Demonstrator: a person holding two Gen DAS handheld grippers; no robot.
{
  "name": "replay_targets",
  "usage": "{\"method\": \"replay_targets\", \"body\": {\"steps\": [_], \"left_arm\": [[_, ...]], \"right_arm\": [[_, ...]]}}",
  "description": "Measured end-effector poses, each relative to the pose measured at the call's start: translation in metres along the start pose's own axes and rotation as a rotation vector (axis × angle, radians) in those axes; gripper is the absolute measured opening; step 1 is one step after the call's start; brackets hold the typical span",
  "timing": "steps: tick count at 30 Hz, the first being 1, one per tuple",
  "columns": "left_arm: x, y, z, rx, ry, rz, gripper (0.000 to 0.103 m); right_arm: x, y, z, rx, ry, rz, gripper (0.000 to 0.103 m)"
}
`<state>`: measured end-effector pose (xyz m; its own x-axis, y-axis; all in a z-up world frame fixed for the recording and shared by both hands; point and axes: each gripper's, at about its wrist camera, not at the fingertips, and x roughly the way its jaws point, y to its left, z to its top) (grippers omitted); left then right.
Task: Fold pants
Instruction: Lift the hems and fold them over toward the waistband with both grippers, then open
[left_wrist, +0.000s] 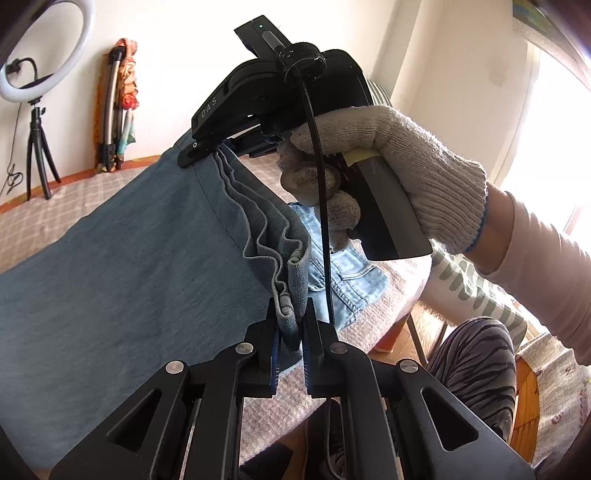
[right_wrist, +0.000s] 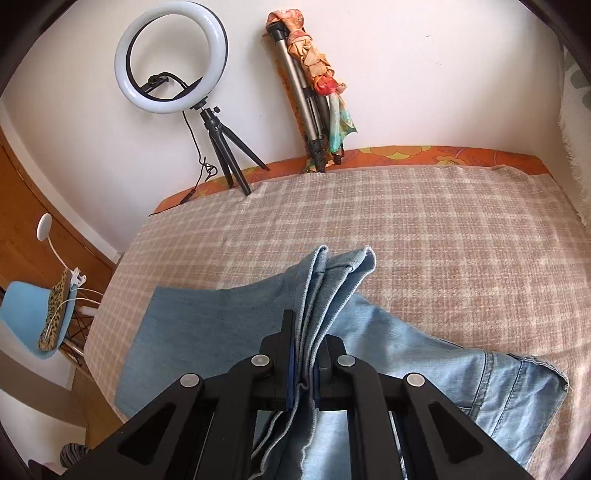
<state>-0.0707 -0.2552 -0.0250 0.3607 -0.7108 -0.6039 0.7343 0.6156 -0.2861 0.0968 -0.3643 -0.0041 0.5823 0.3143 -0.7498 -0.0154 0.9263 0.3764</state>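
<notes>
Across the checked woven bedspread (right_wrist: 424, 221), near its front edge: soft blue denim pants (right_wrist: 207, 325), hems bunched in ripples, pinched by left gripper (left_wrist: 290, 332) and right gripper (right_wrist: 306, 354); waistband partly hidden

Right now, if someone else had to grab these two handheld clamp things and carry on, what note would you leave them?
Left gripper: shut on the stacked hem edges of the blue denim pants.
Right gripper: shut on the same bunched hems farther along, held by a white knit-gloved hand.
Pants: hems lifted between both grippers; the rest lies on the beige checked bedspread, pocket end near the bed's edge.
Done: legs laid together, hem end picked up.
Left: probably carry the hems toward the pocket end, lay them down, release and smooth.
</notes>
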Motion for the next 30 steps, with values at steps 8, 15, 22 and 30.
{"method": "replay_targets", "body": {"steps": [8,15,22,30], "left_arm": [[0.034,-0.031,0.011,0.033,0.025,-0.082,0.008],[0.067,-0.053,0.013,0.061,0.063,-0.114,0.008],[0.088,-0.057,0.012,0.067,0.102,-0.11,0.008],[0.091,-0.053,0.009,0.073,0.166,-0.104,0.01]], "right_arm": [[-0.024,-0.066,-0.017,0.085,-0.019,-0.046,0.004],[-0.031,-0.112,-0.028,0.141,-0.024,-0.069,0.004],[-0.021,-0.145,-0.04,0.189,-0.016,-0.063,0.004],[-0.002,-0.158,-0.041,0.187,0.009,-0.079,0.004]]}}
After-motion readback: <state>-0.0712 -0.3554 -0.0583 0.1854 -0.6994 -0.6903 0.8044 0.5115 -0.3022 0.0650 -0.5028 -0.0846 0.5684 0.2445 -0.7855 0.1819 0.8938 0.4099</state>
